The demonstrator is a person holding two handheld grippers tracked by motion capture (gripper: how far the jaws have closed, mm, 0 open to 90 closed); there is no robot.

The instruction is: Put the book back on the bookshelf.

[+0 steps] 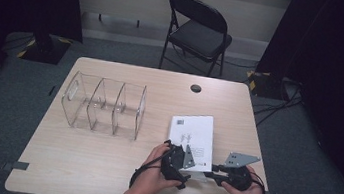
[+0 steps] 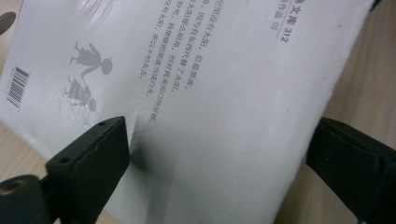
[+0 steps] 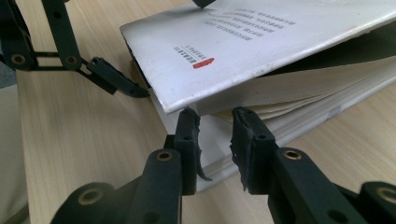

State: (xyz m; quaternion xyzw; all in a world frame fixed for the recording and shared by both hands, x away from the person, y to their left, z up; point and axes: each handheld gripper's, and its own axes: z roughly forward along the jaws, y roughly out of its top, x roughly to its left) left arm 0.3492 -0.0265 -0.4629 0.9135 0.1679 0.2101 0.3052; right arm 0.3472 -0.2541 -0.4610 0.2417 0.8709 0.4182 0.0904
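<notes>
Down at the near right of the table (image 1: 74, 175), a white book (image 1: 195, 130) is lying flat with its long axis running away from the person, tilted slightly rightward at the far end. Its near short edge is sitting close to the table's front edge, and its right long edge is leaving a strip of bare wood before the table's right edge. To its left, wide bare wood is stretching toward a clear rack (image 1: 103, 105), which is standing well apart from the book.

The left gripper (image 1: 175, 164) is sitting over the book's near left corner with its jaws spread wide; in the left gripper view one jaw is lying over the back cover (image 2: 210, 102) and the other is standing off the book's edge over the wood, neither pressing, so it is released.

The right gripper (image 3: 215, 135) is coming in from the book's near right corner. Its jaws are standing nearly together, pinching the edges of the upper pages at that corner, while the cover (image 3: 243, 51) is lifting open above the page block, fanned at that corner.
</notes>
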